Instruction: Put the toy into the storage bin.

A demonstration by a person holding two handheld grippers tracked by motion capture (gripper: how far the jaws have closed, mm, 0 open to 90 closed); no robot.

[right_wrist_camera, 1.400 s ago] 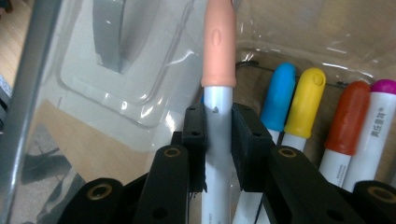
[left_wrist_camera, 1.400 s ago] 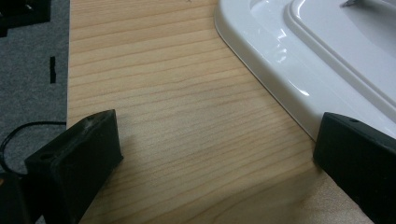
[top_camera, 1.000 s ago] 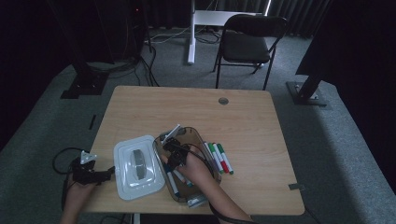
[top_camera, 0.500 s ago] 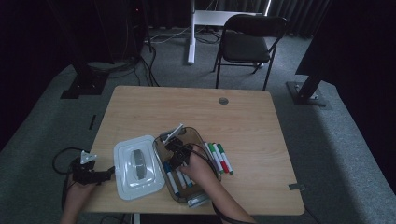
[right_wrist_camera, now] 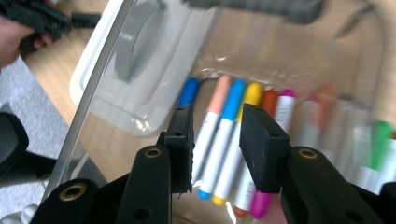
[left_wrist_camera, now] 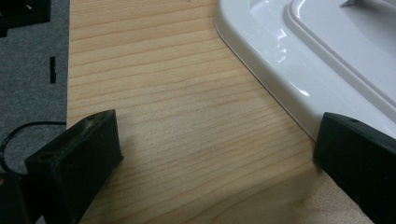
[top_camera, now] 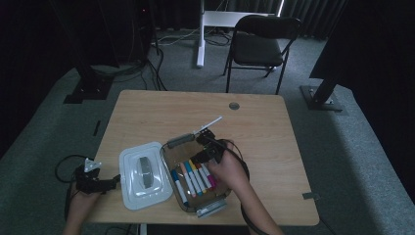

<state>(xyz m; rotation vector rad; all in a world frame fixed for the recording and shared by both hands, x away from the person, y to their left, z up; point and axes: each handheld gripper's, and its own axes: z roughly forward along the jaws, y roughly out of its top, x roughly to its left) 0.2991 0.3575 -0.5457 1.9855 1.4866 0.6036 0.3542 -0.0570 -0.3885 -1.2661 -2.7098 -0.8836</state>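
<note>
A clear container [top_camera: 165, 161] stands at the table's near middle with several coloured markers [top_camera: 193, 178] lying side by side in it. My right gripper [top_camera: 201, 155] hovers over its far end. In the right gripper view the right gripper [right_wrist_camera: 215, 121] has its jaws a little apart, just opened, with nothing between them. The markers [right_wrist_camera: 233, 140] lie below. My left gripper [top_camera: 115, 181] rests at the table's left edge beside the white lid [top_camera: 142, 174]. In the left gripper view the left gripper [left_wrist_camera: 212, 140] is open wide over bare wood, with the lid [left_wrist_camera: 327, 60] by one jaw.
More markers, one of them green [right_wrist_camera: 380, 140], lie blurred to the right of the container's wall [right_wrist_camera: 102, 70]. A grey clasp [top_camera: 178, 140] sits on the container's far end. A black chair [top_camera: 259, 46] stands beyond the table. A cable [top_camera: 63, 164] trails off the left edge.
My right gripper has risen from inside the container and moved toward its far right end, and its jaws have parted. The left gripper and the lid have stayed put.
</note>
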